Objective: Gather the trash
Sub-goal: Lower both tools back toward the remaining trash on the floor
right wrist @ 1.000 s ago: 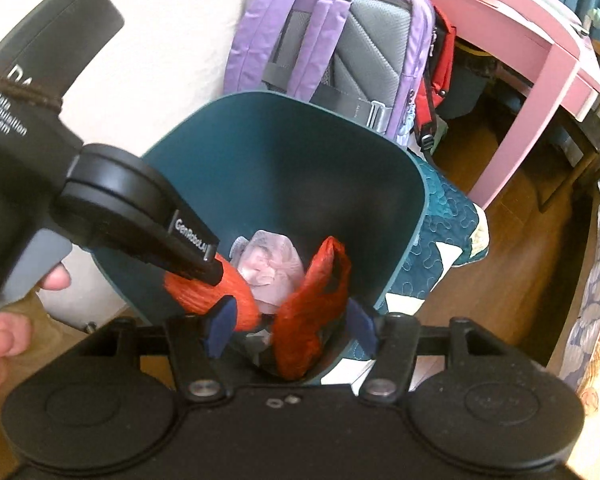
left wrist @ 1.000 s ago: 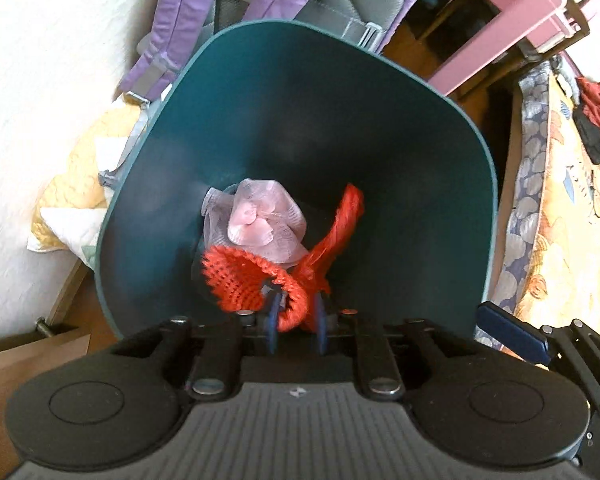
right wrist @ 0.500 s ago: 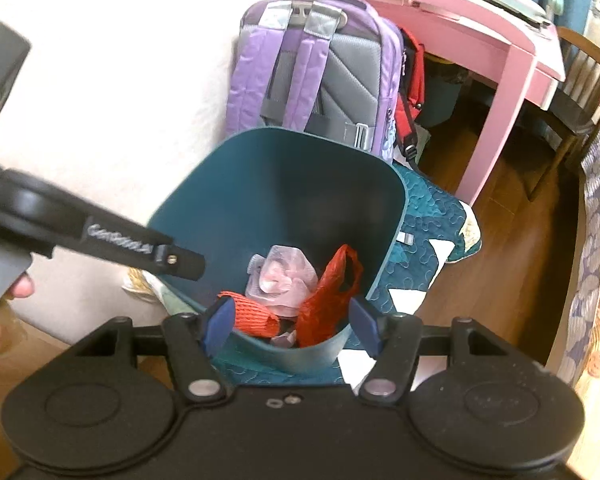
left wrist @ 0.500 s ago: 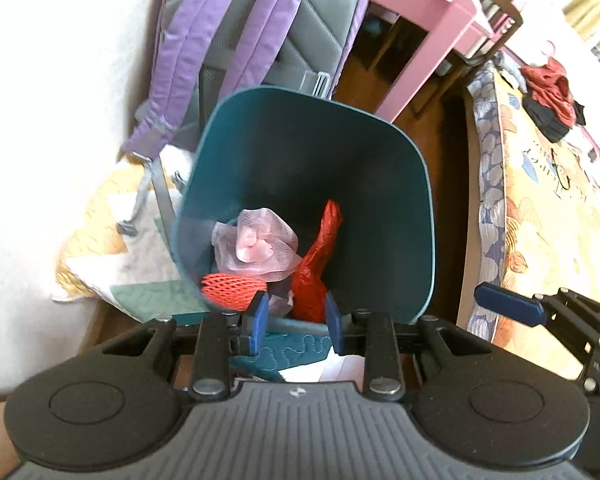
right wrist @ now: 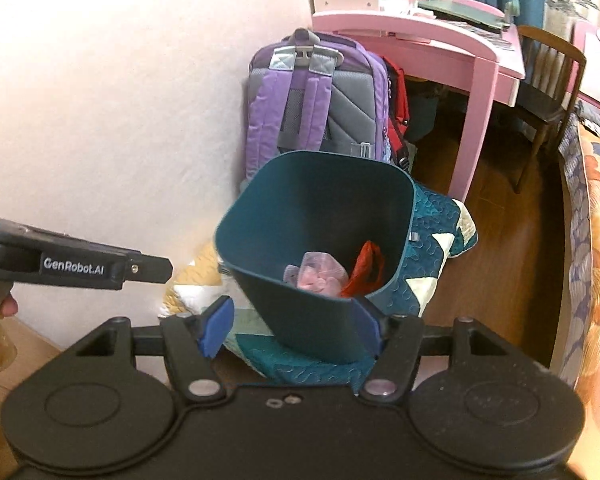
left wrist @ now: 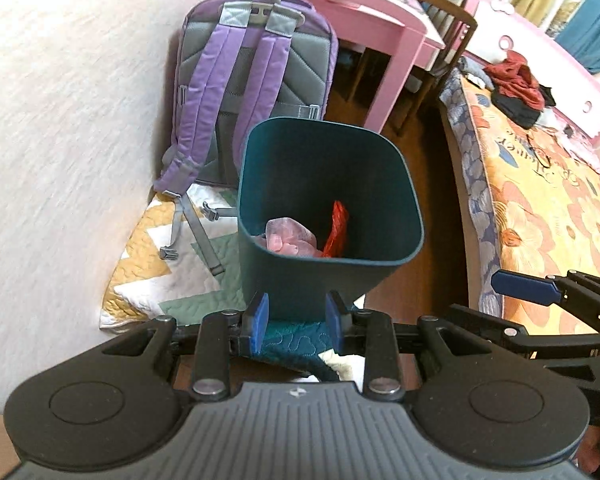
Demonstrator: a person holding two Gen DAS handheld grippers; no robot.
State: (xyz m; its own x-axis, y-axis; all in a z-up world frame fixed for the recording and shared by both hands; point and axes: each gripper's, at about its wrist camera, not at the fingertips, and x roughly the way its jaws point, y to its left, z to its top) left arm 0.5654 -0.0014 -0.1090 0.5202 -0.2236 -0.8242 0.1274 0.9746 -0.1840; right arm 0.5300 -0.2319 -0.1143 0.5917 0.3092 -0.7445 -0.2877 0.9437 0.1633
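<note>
**Both grippers are backing out of the bin empty**

We are pulling both tools up and away from the teal bin (left wrist: 332,276), which a second ago filled our views and now sits whole on the quilted mat (left wrist: 160,264). Our left gripper (left wrist: 296,322) is standing partly spread with nothing between its pads. Our right gripper (right wrist: 294,326) has just been opening wider, and it too is carrying nothing. The trash is lying in the bin: a red mesh piece (left wrist: 336,232) beside a pink crumpled wrapper (left wrist: 288,236). We are judging this drop finished and both hands free for the next piece.
</note>
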